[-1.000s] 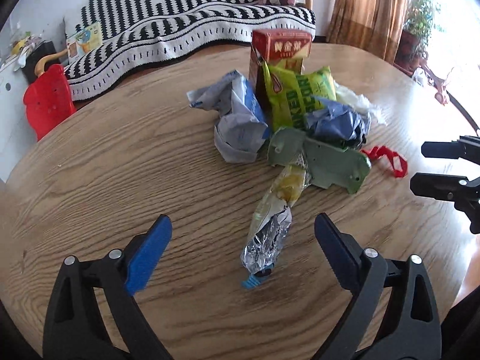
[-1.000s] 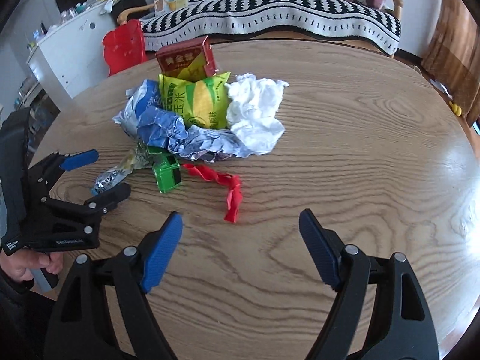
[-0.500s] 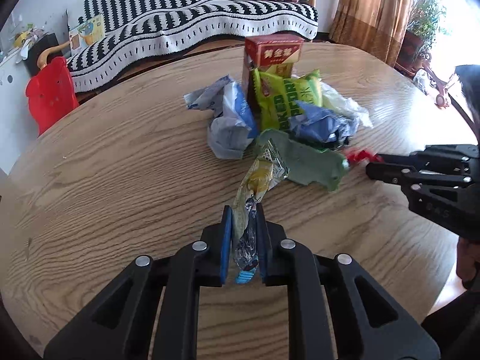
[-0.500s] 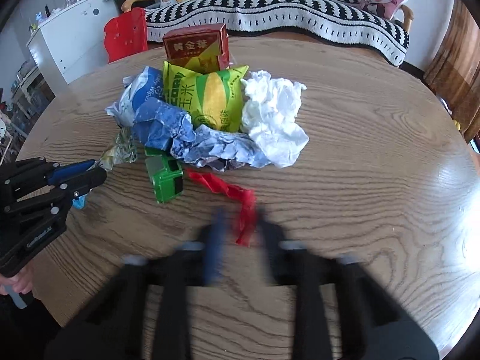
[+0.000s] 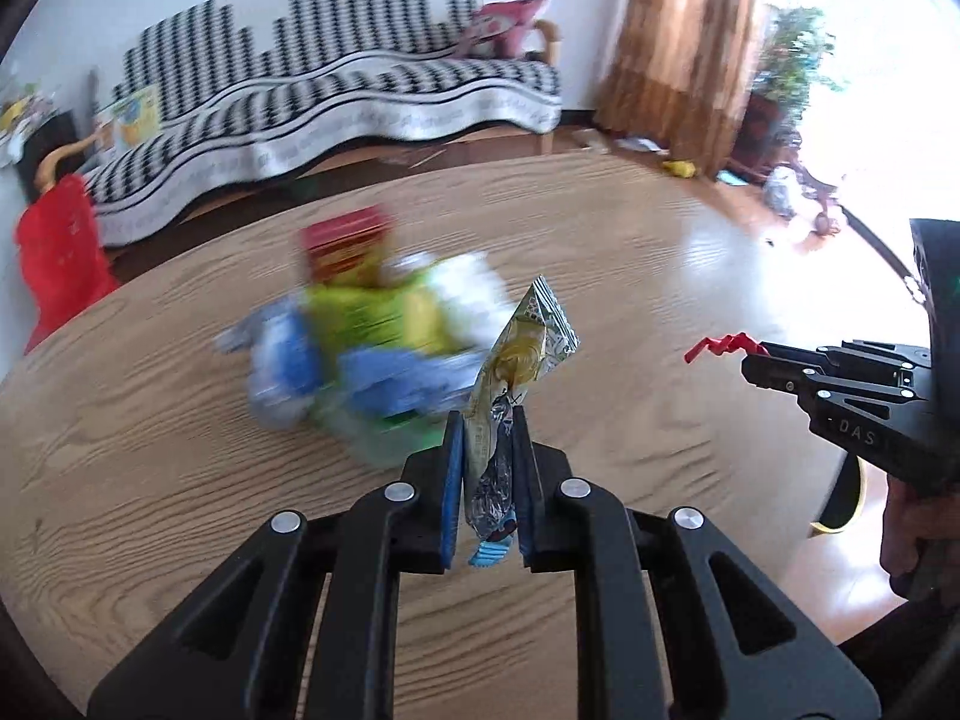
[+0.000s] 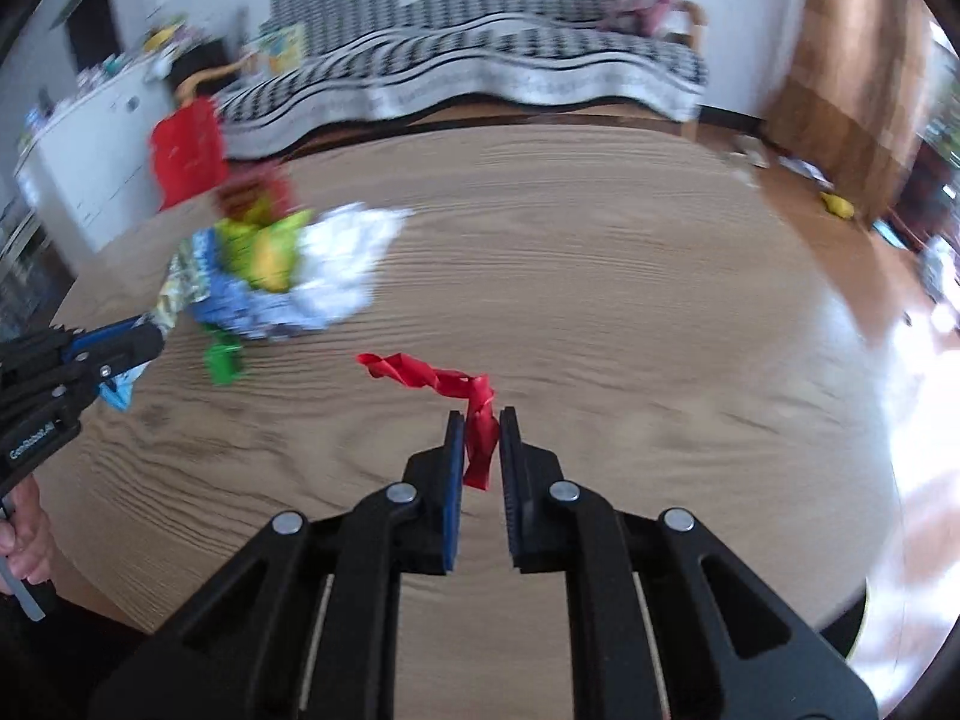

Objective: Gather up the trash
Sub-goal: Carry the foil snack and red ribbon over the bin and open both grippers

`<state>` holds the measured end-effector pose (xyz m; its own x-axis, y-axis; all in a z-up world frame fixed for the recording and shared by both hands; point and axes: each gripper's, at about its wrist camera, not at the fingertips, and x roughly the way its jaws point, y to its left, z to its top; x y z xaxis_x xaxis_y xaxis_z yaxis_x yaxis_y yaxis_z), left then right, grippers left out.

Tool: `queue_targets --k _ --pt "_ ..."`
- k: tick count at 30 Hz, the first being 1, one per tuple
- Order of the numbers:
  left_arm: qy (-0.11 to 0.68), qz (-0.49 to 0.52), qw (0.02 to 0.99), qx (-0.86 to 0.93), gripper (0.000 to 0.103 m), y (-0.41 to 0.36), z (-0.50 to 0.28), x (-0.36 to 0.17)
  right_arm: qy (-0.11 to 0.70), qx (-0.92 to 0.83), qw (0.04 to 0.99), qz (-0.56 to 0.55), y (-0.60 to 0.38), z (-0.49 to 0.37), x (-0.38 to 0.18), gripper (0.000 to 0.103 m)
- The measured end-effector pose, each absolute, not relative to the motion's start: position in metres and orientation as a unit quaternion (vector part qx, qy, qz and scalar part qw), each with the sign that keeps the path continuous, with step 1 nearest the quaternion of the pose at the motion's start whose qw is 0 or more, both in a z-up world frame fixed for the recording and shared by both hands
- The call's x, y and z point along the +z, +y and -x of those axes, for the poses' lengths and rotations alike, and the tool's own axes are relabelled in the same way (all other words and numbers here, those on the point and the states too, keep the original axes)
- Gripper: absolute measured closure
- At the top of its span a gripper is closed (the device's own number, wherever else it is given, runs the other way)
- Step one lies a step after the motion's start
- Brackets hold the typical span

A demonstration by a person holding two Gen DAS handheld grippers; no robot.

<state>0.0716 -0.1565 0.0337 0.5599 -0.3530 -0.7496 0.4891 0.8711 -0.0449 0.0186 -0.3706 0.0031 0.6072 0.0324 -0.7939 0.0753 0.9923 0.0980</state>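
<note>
Foil-lined and crinkled, the yellow snack wrapper (image 5: 521, 381) is pinched between the blue pads of the left gripper (image 5: 487, 480), its sealed, serrated top sticking up above the jaws and its silver tail hanging below them, clear of the table (image 5: 150, 480). Across from it, the right gripper (image 6: 480, 468) is closed tight on a twisted red plastic strip (image 6: 444, 381); one end hangs down between the pads and the other trails out to the left, above the tabletop. Both grippers are black, with bare metal rivets along the finger links. Lettering reading "DAS" shows on the side of the right gripper in the left wrist view; the white lettering on the left one is too blurred to make out fully. The remaining trash pile (image 6: 282, 264) sits on the wood-grain table, blurred: a red box, a yellow-green packet, blue wrappers, crumpled white paper and something green. Each gripper angles downward toward the table, with a hand (image 5: 918, 546) wrapped around the handle. Behind stand a black-and-white patterned sofa (image 5: 336, 90) and a brown curtain (image 5: 678, 42).
</note>
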Motion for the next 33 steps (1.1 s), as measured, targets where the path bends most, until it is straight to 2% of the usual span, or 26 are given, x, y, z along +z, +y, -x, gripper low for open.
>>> queue_targets --k 10,18,26,33 --pt "0.379 -0.099 0.841 -0.372 0.089 -0.331 -0.010 0.031 0.435 -0.172 0.874 -0.135 -0.552 0.102 -0.015 0.091" --pt "0.381 -0.121 0.787 -0.471 0.089 -0.457 0.057 -0.003 0.458 -0.263 0.824 -0.207 -0.657 0.190 -0.067 0.091" --pt "0.396 -0.142 0.754 -0.505 0.089 -0.513 0.087 -0.031 0.529 -0.280 0.756 -0.265 -0.701 0.221 -0.125 0.091" --pt "0.404 -0.149 0.746 -0.507 0.089 -0.524 0.094 -0.042 0.542 -0.271 0.747 -0.275 -0.698 0.217 -0.134 0.091"
